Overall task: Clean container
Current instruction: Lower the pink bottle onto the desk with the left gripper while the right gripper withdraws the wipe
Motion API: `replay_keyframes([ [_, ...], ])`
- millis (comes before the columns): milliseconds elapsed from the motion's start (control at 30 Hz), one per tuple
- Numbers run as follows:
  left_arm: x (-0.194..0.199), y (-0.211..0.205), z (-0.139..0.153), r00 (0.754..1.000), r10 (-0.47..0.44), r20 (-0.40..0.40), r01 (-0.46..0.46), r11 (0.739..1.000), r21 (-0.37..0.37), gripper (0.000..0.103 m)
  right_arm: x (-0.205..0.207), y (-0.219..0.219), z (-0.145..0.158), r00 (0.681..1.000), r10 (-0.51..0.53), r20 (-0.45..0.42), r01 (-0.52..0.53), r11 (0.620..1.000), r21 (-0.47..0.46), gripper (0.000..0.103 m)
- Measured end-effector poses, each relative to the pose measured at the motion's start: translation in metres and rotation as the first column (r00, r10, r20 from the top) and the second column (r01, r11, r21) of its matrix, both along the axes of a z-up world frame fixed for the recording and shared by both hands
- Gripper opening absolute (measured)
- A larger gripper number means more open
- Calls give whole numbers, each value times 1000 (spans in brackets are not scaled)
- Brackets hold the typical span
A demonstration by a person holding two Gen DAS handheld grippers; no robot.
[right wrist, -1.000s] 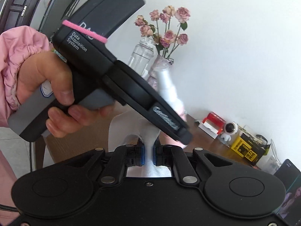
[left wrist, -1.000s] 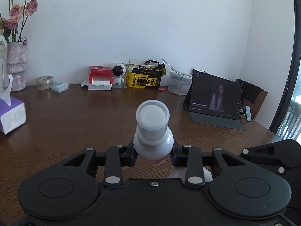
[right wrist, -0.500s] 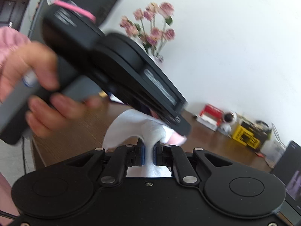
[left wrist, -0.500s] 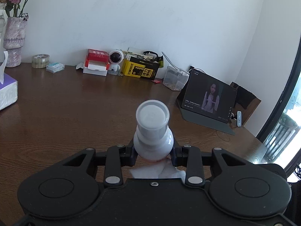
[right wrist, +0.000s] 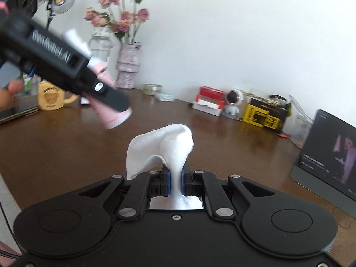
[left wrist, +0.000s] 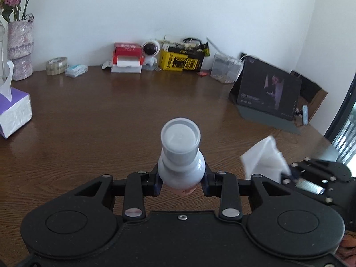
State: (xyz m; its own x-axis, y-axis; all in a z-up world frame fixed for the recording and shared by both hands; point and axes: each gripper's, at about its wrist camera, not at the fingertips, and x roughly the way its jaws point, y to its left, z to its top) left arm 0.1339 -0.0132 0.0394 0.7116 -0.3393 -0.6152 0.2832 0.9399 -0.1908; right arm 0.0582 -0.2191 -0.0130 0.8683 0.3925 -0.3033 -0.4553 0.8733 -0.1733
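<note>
The bottle (left wrist: 180,155) is clamped at its bulb by the closed left gripper (left wrist: 181,183) and held off the table (left wrist: 111,115), exposing its surface for wiping, while the tissue (right wrist: 164,149), apart from it, is pinched in the closed right gripper (right wrist: 176,182).

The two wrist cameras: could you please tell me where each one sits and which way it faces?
Left wrist: sits on the left gripper, facing the wall across the wooden table; its fingers clamp the white-and-pink bottle; the right gripper with the white tissue shows on the right.
Right wrist: sits on the right gripper, facing the rose vase; its fingers pinch the tissue; the left gripper, bottle and a fingertip show on the left.
Shared: table, tablet, yellow box, red box.
</note>
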Motion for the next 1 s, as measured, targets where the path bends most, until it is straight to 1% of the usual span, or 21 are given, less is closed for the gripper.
replay_keyframes([
  [100,20,-3,-14,998,18,-57,-13,997,81,33,5,-17,0,999,-46,-18,47,998,49,8],
  [133,26,-5,-18,997,26,-72,-18,994,108,33,3,-20,1,999,-46,-16,47,997,64,8],
  [200,36,-2,-26,995,44,-87,-32,990,134,33,-1,-28,3,999,-45,-16,46,995,93,9],
  [367,56,-2,-38,990,73,-122,-47,978,203,33,5,-31,0,999,-44,-4,44,995,86,9],
  [467,63,-7,-40,989,76,-127,-43,969,245,33,10,-32,0,1000,-24,-18,26,994,105,9],
  [533,68,-9,-41,988,77,-134,-40,965,257,33,12,-32,0,1000,-15,-25,18,993,119,9],
  [700,82,-12,-42,985,79,-153,-35,961,274,33,22,-29,-4,999,-24,-38,28,994,102,9],
  [800,85,-11,-44,985,84,-149,-41,962,270,33,26,-27,-6,998,-26,-48,31,994,103,9],
  [900,80,-10,-44,989,71,-133,-34,965,260,34,28,-26,-9,998,-23,-56,29,994,108,9],
  [933,78,-10,-43,990,63,-124,-30,968,251,37,29,-26,-10,998,-22,-59,28,994,108,9],
  [967,75,-9,-42,992,56,-113,-27,969,244,46,29,-25,-11,998,-22,-63,29,994,106,9],
  [1000,71,-9,-40,995,53,-89,-29,968,249,52,31,-25,-11,997,-23,-67,30,994,103,9],
])
